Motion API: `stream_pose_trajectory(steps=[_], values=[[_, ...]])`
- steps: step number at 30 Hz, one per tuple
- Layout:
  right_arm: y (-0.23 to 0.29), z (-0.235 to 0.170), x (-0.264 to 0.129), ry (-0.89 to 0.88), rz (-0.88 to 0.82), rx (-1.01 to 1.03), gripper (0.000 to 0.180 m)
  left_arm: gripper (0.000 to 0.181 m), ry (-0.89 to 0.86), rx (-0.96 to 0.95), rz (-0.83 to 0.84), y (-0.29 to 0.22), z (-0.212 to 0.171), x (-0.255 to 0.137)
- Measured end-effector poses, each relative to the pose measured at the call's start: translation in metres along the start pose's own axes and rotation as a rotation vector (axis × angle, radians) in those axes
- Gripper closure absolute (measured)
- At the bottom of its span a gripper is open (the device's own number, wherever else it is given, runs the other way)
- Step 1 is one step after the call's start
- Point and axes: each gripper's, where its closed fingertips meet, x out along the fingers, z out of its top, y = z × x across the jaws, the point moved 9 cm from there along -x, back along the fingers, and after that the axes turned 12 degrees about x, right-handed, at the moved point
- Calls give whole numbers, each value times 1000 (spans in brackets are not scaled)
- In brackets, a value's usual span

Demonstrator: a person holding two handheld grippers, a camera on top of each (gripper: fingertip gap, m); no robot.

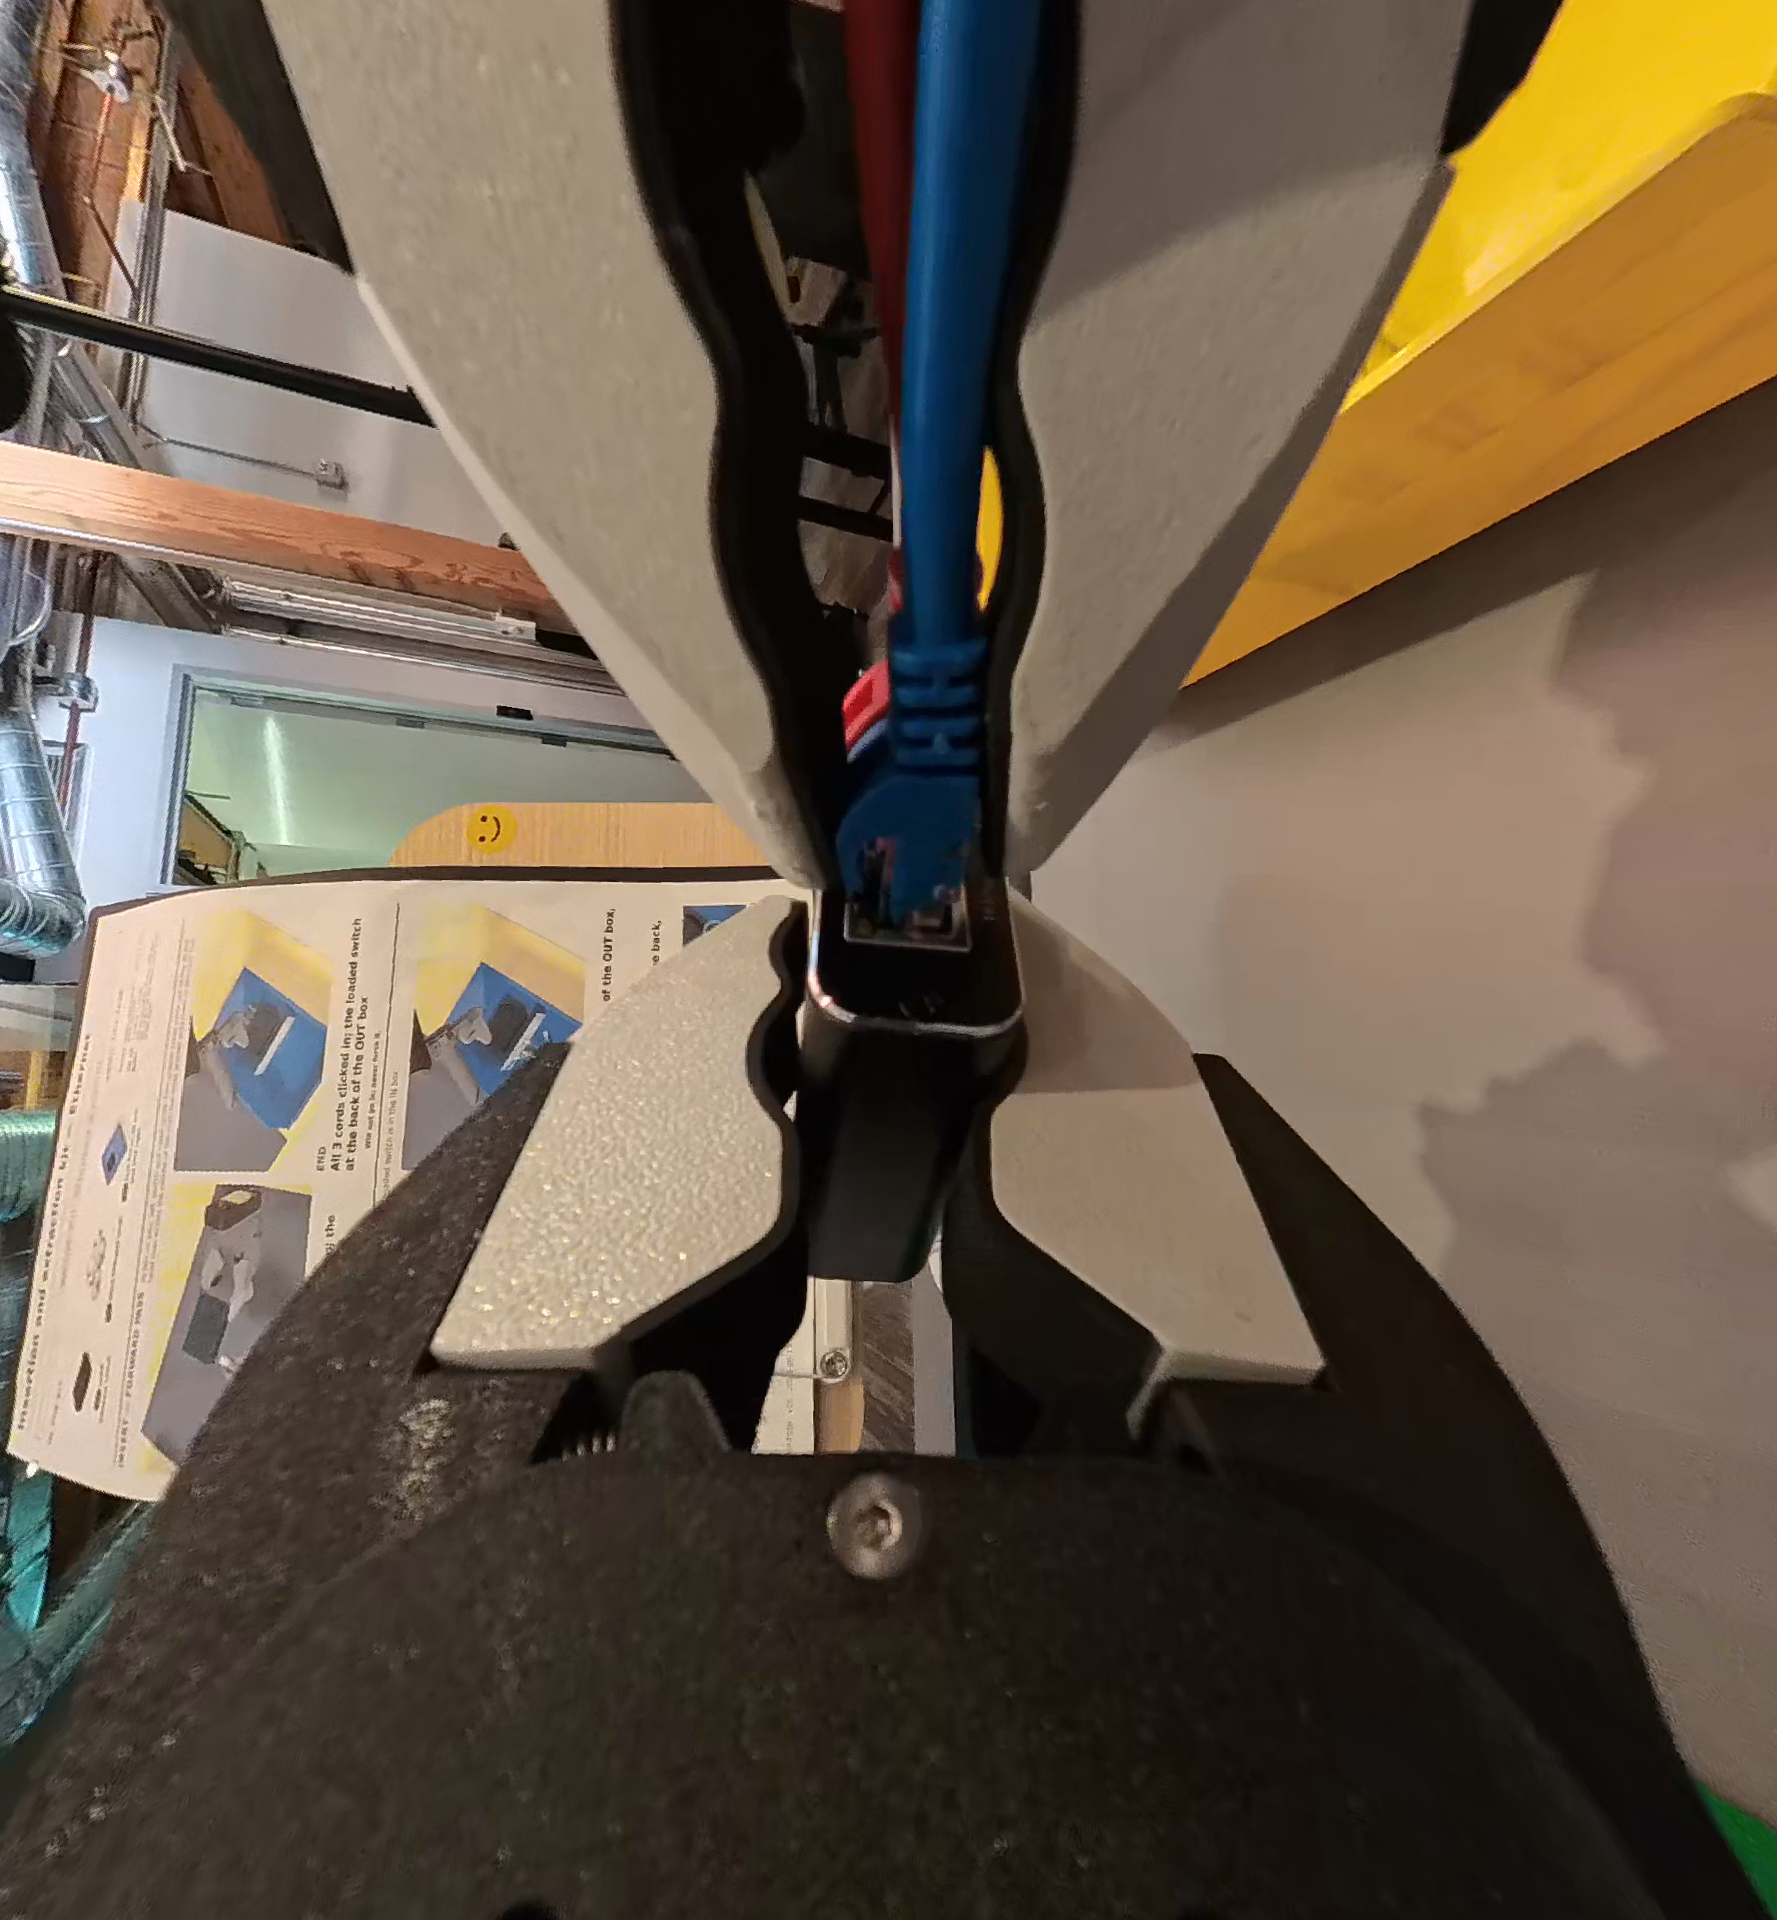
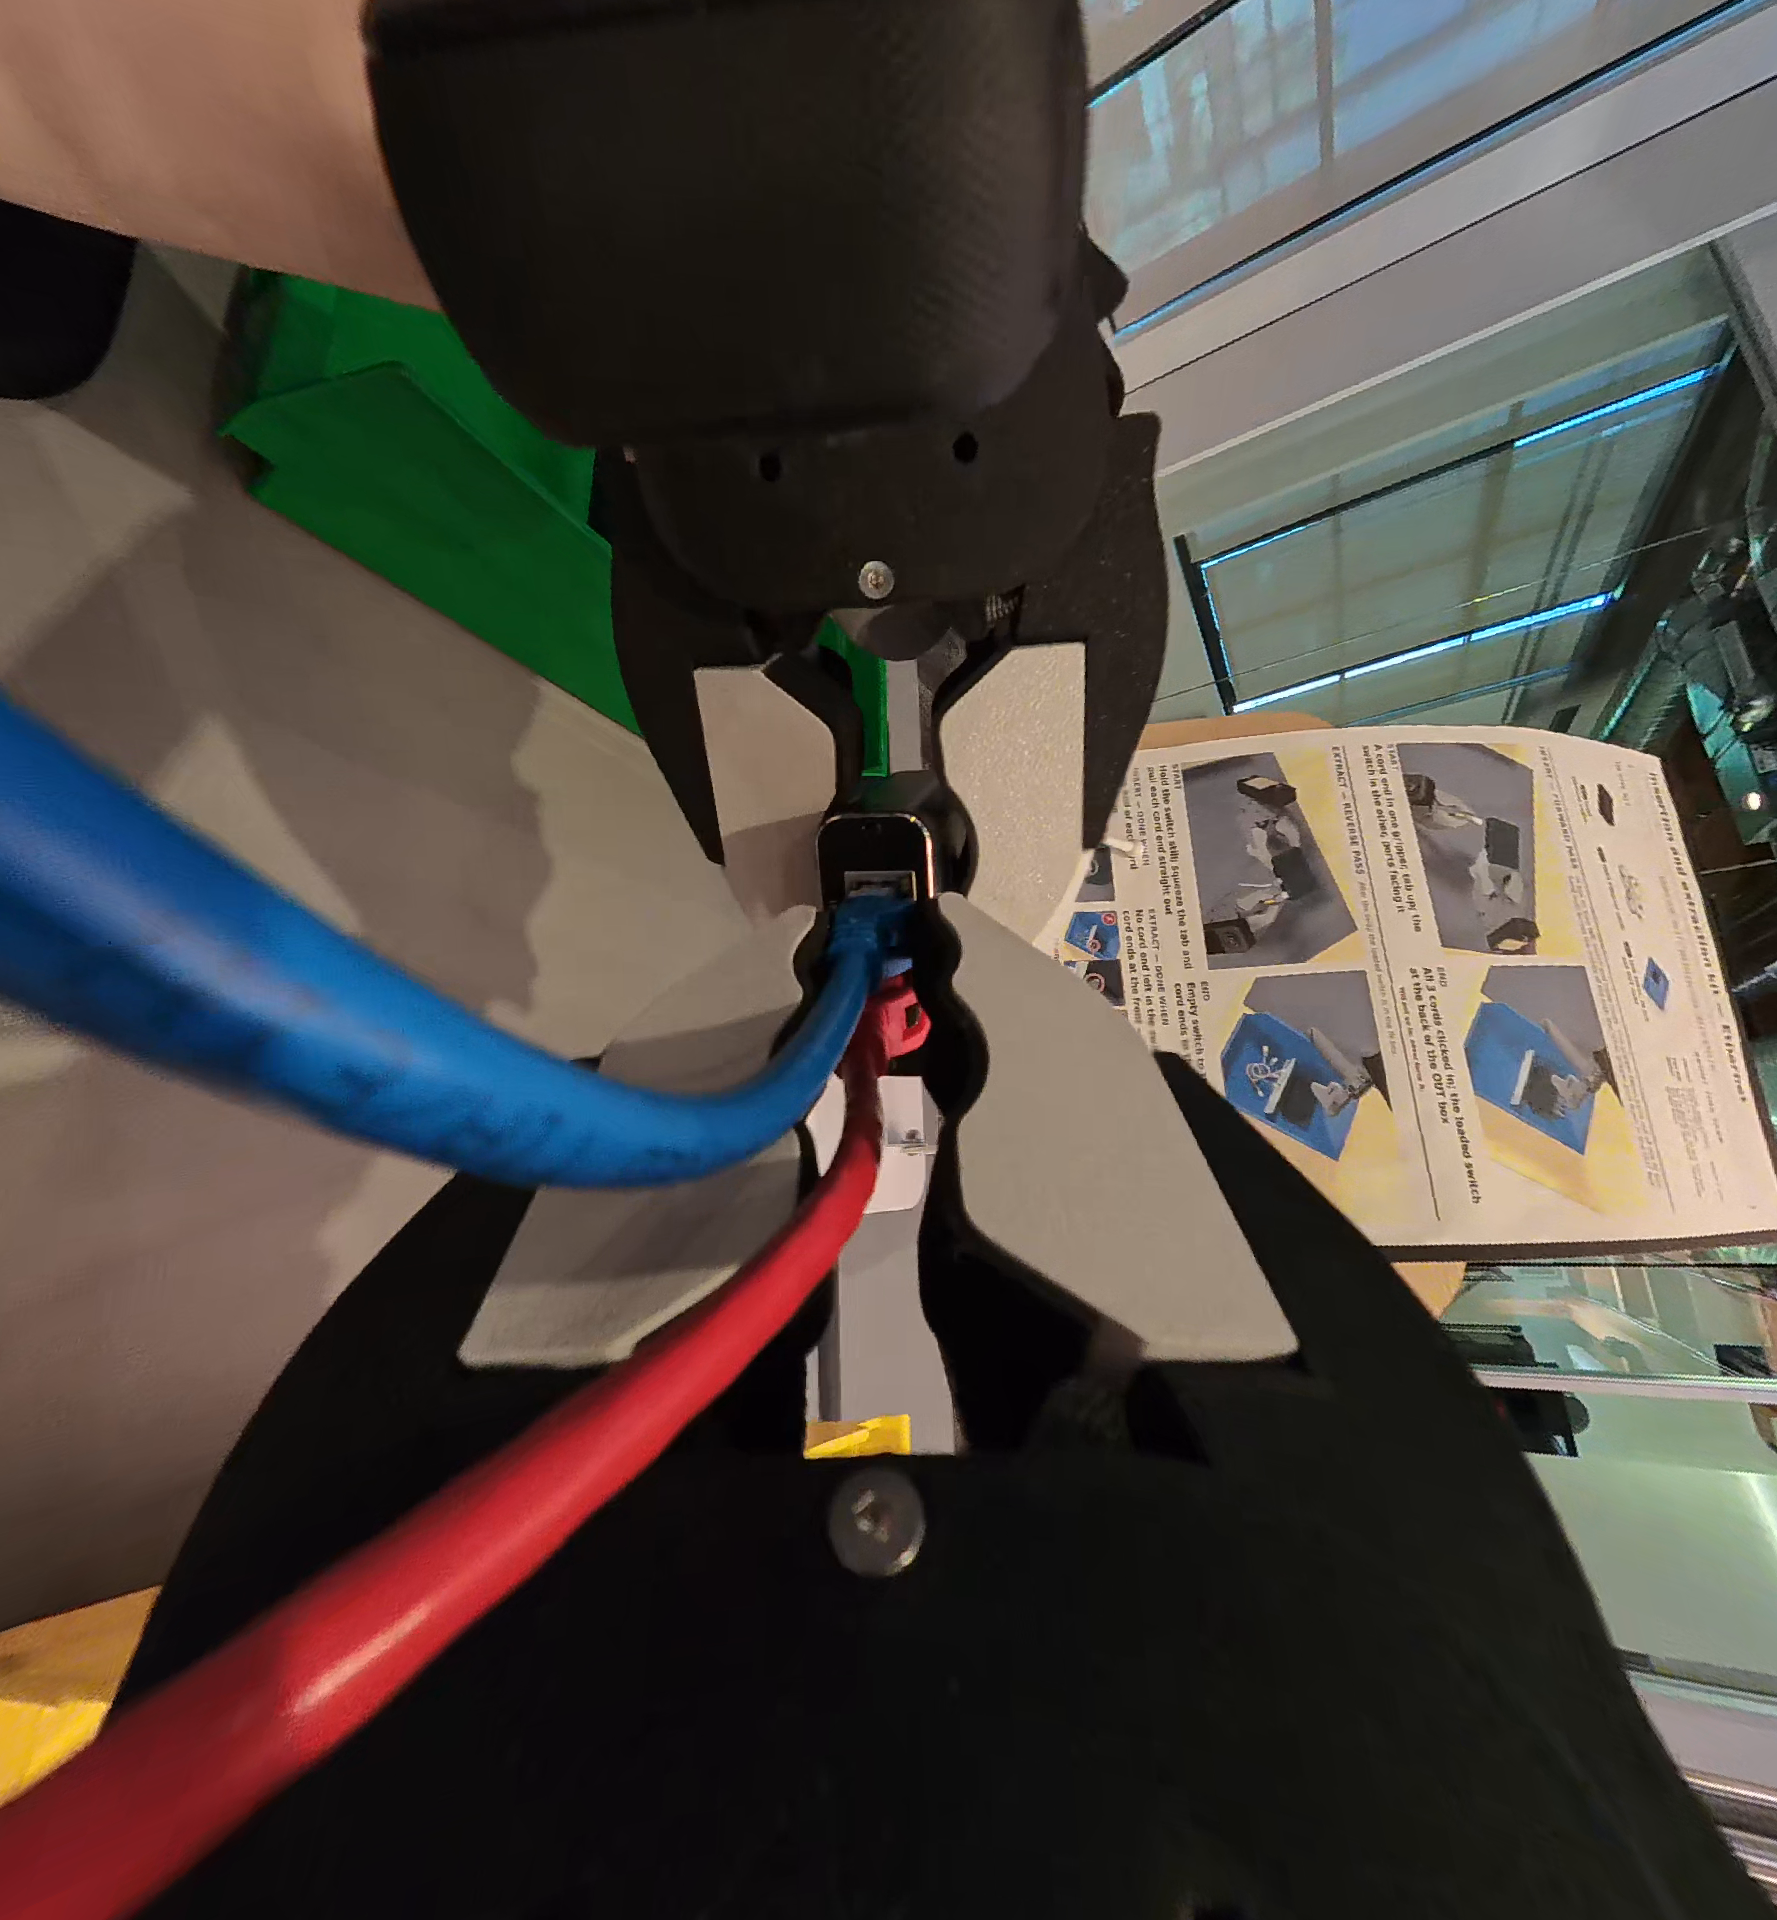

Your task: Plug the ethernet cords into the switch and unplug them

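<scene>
The grey counter (image 2: 240, 727) lies under both tools, with a green bin (image 2: 396, 468) and a yellow box (image 1: 1538, 364) at its edges and an instruction sheet (image 2: 1435, 987) propped beyond.

The left tool (image 1: 905, 997) is closed on the black switch (image 1: 910, 1039), holding it clear of the counter with its ports facing the right tool, probably to brace it against a push or pull. The right tool (image 2: 910, 935) meets it head on, clamped on the blue cord (image 2: 344, 1039) just behind its plug (image 1: 915, 831), which sits at a port mouth; whether it is clicked home I cannot tell.

The red cord (image 2: 551, 1403) runs through the same tool, its plug (image 2: 899, 1023) short of the switch.

Only the right view shows both cords trailing away and the left tool's whole body; the left view shows the port close up.
</scene>
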Motion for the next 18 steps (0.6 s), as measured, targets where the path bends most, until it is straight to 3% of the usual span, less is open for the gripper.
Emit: stream_pose_trajectory(steps=[8,13,18], values=[[1,0,-2,-5,2,5,166,153,4,18,13,-1,2,-1],[-6,-1,-3,-129,-38,22,164,155,0,27,140,2,3,-2],[-5,-5,1,-139,-35,8,165,146,52,84,210,-2,3,8]])
